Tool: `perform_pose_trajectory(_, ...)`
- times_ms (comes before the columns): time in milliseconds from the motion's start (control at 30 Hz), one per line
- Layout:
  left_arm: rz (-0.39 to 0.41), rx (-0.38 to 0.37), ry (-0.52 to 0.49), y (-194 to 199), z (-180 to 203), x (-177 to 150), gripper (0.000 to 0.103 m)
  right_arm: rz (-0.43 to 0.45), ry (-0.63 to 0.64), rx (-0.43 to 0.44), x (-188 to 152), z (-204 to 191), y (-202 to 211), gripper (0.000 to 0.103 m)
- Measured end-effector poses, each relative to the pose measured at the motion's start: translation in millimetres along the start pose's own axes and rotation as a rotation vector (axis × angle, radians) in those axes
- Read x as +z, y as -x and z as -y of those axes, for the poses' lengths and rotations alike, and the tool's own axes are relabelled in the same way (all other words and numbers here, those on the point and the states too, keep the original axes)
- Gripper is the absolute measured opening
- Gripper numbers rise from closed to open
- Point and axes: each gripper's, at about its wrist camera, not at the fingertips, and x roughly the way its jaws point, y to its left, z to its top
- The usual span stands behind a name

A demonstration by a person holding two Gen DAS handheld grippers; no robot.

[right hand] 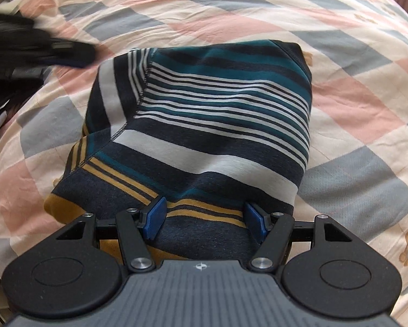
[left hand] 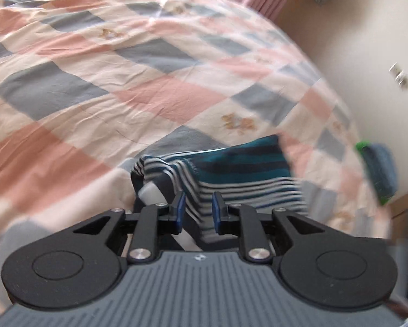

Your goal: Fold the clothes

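Striped shirt [right hand: 204,114], folded to a compact block, lying on the checked quilt [right hand: 353,103] near the bed's near edge. We see the right gripper [right hand: 205,222] poised over the shirt's near hem, its blue pads [right hand: 156,216] well apart and straddling the dark and mustard bands; nothing is gripped. In the left wrist view the left gripper [left hand: 198,211] has its pads nearly together with a pinch of striped cloth between them; blur makes the contact hard to judge, but we read it as clamped on the shirt's left edge, where a fold is lifted.

Step in hand, as we judge it: a late fold, the left side being carried or tucked while the right stands ready. The next move calls for the right pads to close on the near hem, or press it flat, so the block keeps its shape as the left edge is laid down.

Open quilt lies far and to both sides of the shirt. A dark blurred shape [right hand: 40,51] sits far left, close to the shirt's far left corner, and the bed's right edge [left hand: 353,141] drops to the floor.
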Motion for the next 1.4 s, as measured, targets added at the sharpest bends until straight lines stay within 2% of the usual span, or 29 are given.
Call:
perform_pose_trajectory(133, -0.099, 0.053, 0.018, -65, -21, 8, 0.004, 0.013, 0.037, 0.024, -4, 2, 0, 0.069)
perform_pose_trajectory(200, -0.12, 0.031, 0.042, -72, -29, 10, 0.003, 0.021, 0.038, 0.047, -5, 3, -1, 0.073)
perform_pose_trajectory(300, -0.082, 0.028, 0.036, -41, -24, 13, 0.003, 0.017, -0.012, 0.121, 0, 16, 4, 0.08)
perform_pose_trajectory(367, -0.044, 0.036, 0.027, -11, -18, 10, 0.003, 0.029, -0.071, 0.186, 2, 33, 12, 0.079)
perform_pose_trajectory(433, -0.028, 0.012, -0.01, 20, -5, -2, 0.003, 0.066, -0.148, 0.234, -1, 52, 25, 0.077)
perform_pose_trajectory(500, -0.045, -0.023, -0.064, 44, 10, -20, 0.003, 0.105, -0.2, 0.245, -2, 66, 37, 0.075)
perform_pose_trajectory(533, -0.061, -0.044, -0.094, 51, 19, -32, 0.004, 0.115, -0.203, 0.241, -2, 69, 41, 0.074)
perform_pose_trajectory(567, -0.082, -0.042, -0.12, 49, 26, -44, 0.005, 0.122, -0.199, 0.236, -2, 71, 44, 0.064)
perform_pose_trajectory(600, -0.103, -0.04, -0.145, 48, 33, -57, 0.005, 0.123, -0.184, 0.228, 0, 71, 45, 0.05)
perform_pose_trajectory(667, -0.143, -0.034, -0.19, 44, 46, -81, 0.006, 0.112, -0.145, 0.223, 4, 69, 40, 0.044)
perform_pose_trajectory(767, -0.171, 0.027, -0.152, 20, 40, -108, 0.007, 0.078, -0.068, 0.209, 8, 61, 20, 0.044)
perform_pose_trajectory(867, -0.167, 0.039, -0.111, 13, 40, -114, 0.007, 0.004, 0.021, 0.178, 11, 54, -6, 0.044)
perform_pose_trajectory(933, -0.163, 0.045, -0.109, 15, 41, -112, 0.007, -0.01, 0.025, 0.186, 19, 57, -2, 0.044)
perform_pose_trajectory(1000, -0.161, 0.048, -0.086, 16, 39, -110, 0.007, -0.014, 0.014, 0.203, 29, 63, 7, 0.039)
perform_pose_trajectory(1100, -0.158, 0.053, -0.068, 15, 38, -108, 0.007, 0.084, 0.008, 0.172, 45, 72, 27, 0.04)
perform_pose_trajectory(1200, -0.159, 0.061, -0.064, 14, 38, -107, 0.007, 0.144, 0.015, 0.123, 67, 76, 20, 0.04)
perform_pose_trajectory(1333, -0.165, 0.07, -0.054, 12, 38, -105, 0.008, 0.036, 0.024, 0.081, 76, 79, -35, 0.043)
perform_pose_trajectory(1400, -0.175, 0.089, -0.042, 12, 40, -102, 0.008, 0.02, -0.014, 0.092, 79, 83, -41, 0.044)
